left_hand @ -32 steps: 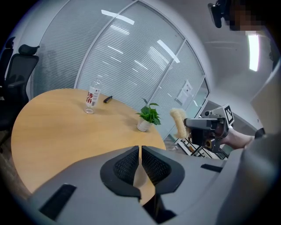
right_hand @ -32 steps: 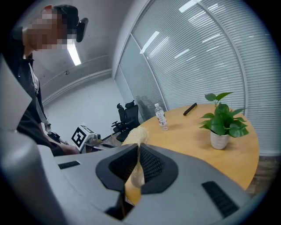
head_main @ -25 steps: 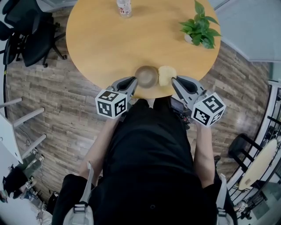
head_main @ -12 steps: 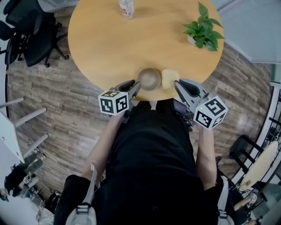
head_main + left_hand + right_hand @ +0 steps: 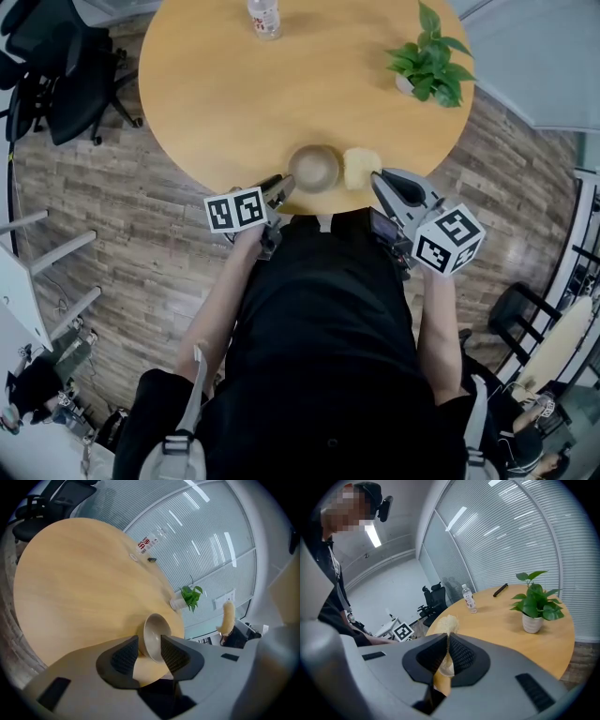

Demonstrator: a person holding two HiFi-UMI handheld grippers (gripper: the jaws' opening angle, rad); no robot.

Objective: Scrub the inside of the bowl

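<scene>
A grey-brown bowl [image 5: 314, 167] stands on the round wooden table [image 5: 234, 84] near its front edge. My left gripper [image 5: 277, 190] is just off the bowl's near left side, its jaws opening. In the left gripper view the bowl [image 5: 154, 637] shows beyond and between the pads of the left gripper [image 5: 149, 641], which do not press on it. My right gripper [image 5: 377, 178] is shut on a yellow sponge [image 5: 361, 167] right of the bowl. In the right gripper view the sponge [image 5: 446, 623] sticks up, pinched flat by the right gripper [image 5: 446, 656].
A potted plant [image 5: 427, 56] stands at the table's far right, a water bottle [image 5: 265, 17] at the far edge, and a black pen-like thing [image 5: 500, 589] lies beyond. Black office chairs [image 5: 66, 70] stand to the left on the wood floor.
My left gripper has opened, let go of the bowl's rim and drawn back toward the person. The bowl and the right gripper with its sponge have hardly moved.
</scene>
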